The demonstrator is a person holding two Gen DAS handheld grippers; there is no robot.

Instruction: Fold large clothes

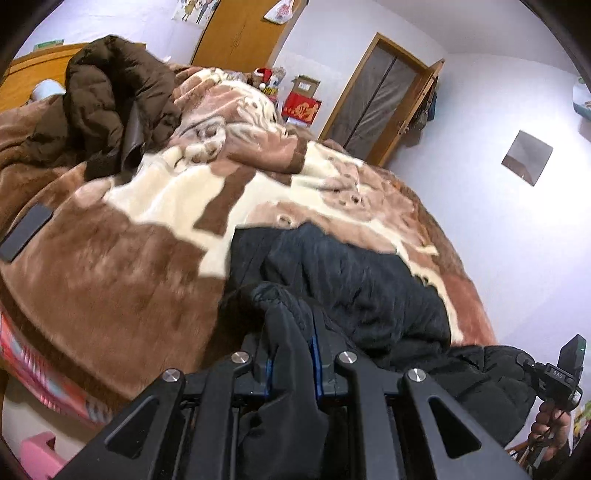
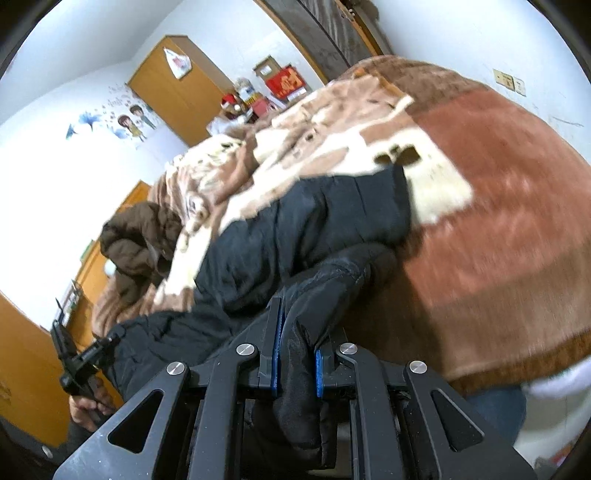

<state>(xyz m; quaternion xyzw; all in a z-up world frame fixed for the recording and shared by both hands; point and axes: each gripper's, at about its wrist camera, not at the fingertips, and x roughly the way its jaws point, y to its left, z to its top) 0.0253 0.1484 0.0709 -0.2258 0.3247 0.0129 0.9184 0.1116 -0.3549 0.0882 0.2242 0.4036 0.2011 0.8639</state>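
Note:
A black padded jacket (image 1: 354,280) lies partly on the bed, its near edge lifted off the blanket. My left gripper (image 1: 291,354) is shut on a bunched fold of that jacket, with cloth hanging down between the blue pads. The right wrist view shows the same black jacket (image 2: 303,225) stretched from the bed toward me. There my right gripper (image 2: 297,350) is shut on another fold of it. Each view catches the other gripper at its edge: the right one (image 1: 561,376) and the left one (image 2: 79,362), each held in a hand.
A brown and cream plush blanket (image 1: 140,266) covers the bed. A brown padded coat (image 1: 110,99) lies heaped at the far side, and a dark flat phone (image 1: 24,232) rests on the blanket at left. Wooden wardrobe (image 1: 240,33), door (image 1: 376,99) and red boxes (image 1: 301,107) stand behind.

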